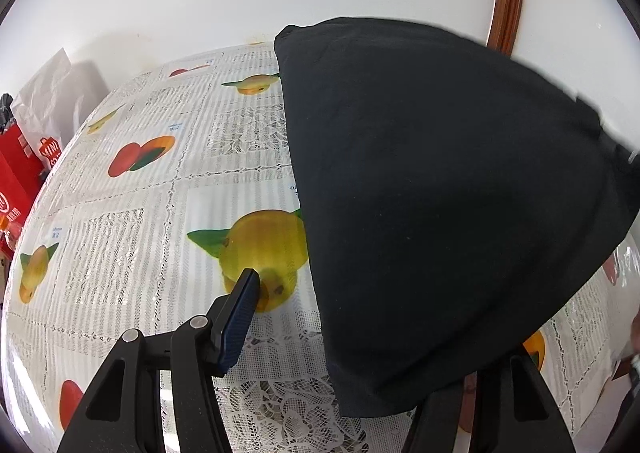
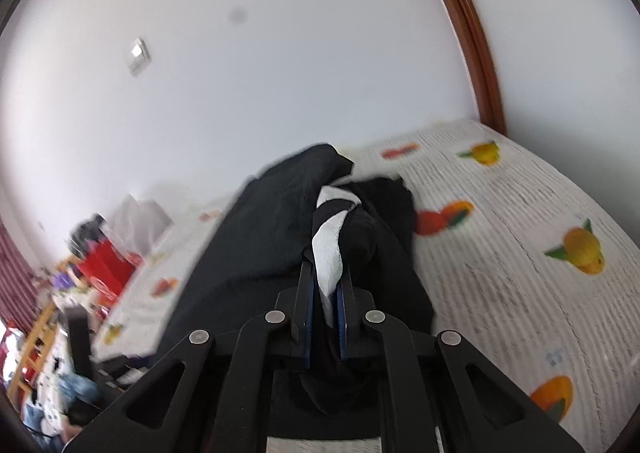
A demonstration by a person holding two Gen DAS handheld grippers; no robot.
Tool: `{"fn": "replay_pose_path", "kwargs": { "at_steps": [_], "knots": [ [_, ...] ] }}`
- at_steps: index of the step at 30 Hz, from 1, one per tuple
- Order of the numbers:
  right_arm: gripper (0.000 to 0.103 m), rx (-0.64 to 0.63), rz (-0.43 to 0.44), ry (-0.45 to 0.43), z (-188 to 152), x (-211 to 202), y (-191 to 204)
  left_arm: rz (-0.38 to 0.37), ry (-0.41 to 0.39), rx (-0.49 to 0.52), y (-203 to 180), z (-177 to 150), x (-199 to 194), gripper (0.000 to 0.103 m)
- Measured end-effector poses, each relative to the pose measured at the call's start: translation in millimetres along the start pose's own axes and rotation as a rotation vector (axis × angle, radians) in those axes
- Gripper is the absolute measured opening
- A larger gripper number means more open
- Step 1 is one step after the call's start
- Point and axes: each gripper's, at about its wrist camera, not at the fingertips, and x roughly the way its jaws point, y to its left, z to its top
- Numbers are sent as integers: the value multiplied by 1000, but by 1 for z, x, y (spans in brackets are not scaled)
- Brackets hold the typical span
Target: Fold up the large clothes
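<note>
Apparently mid-fold: right hand-held gripper (image 2: 325, 285) clamps black cotton garment (image 2: 276, 229) (white patch showing), lifted over fruit-print lace worktop (image 2: 520, 253); left hand-held gripper (image 1: 340, 317) spread wide, holding nothing; next, lay fabric flat.

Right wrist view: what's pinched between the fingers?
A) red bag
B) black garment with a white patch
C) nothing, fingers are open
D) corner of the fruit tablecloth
B: the right gripper has its fingers closed on the black garment, with the white patch of the cloth showing between them; the fruit-print tablecloth lies off to the side, ungripped.
</note>
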Motion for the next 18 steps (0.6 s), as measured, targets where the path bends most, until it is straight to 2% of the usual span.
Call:
{"fn": "replay_pose_path", "kwargs": {
  "at_steps": [2, 4, 7, 12, 18],
  "knots": [
    [13, -11, -33, 46, -9, 11, -6, -3, -2, 0, -1, 0, 0, 60],
    [19, -43, -75, 52, -14, 12, -7, -8, 1, 4, -1, 0, 1, 60],
    [20, -129, -158, 51, -16, 7, -2, -30, 5, 11, 0, -3, -1, 59],
    [32, -238, -276, 82, -24, 4, 5, -55, 11, 15, 10, -15, -17, 59],
    [35, -219, -307, 96, -29, -4, -1, -103, 16, -8, 21, -30, -36, 59]
  ]
}}
